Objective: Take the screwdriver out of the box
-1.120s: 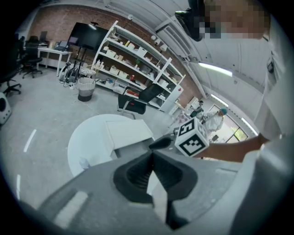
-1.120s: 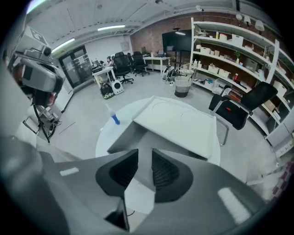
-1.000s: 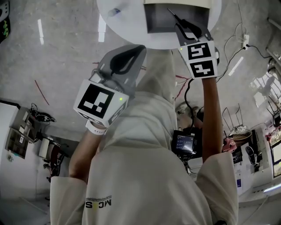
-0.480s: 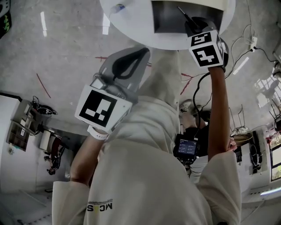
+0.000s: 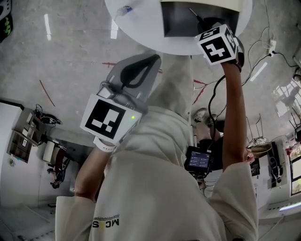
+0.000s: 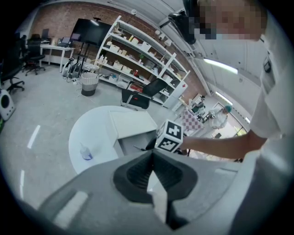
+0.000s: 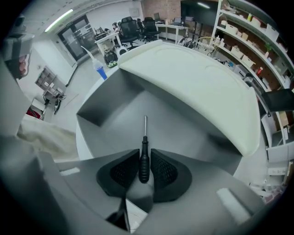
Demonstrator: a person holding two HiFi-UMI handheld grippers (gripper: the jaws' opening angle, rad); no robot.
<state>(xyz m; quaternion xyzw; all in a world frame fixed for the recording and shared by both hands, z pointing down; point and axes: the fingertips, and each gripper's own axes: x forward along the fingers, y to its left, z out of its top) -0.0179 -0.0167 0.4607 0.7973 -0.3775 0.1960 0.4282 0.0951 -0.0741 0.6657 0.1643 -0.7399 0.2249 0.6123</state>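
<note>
The screwdriver (image 7: 144, 158) has a black ribbed handle and a thin metal shaft. My right gripper (image 7: 145, 155) is shut on that handle, with the shaft pointing forward over the grey floor of the open box (image 7: 115, 117). From the head view, the right gripper (image 5: 207, 26) reaches over the box (image 5: 178, 21) on the round white table (image 5: 141, 28), and the screwdriver (image 5: 196, 16) juts past its marker cube. My left gripper (image 5: 149, 57) hangs back from the table edge, shut with nothing in it; its jaws (image 6: 153, 155) meet in the left gripper view.
The box's white lid (image 7: 197, 87) stands open behind the grey interior. A small squeeze bottle with a blue cap (image 5: 123, 10) stands on the table left of the box. Cables, stools and equipment lie on the floor around the person.
The right gripper has moved further over the box and tilted, keeping hold of the screwdriver. The left gripper has barely moved.
</note>
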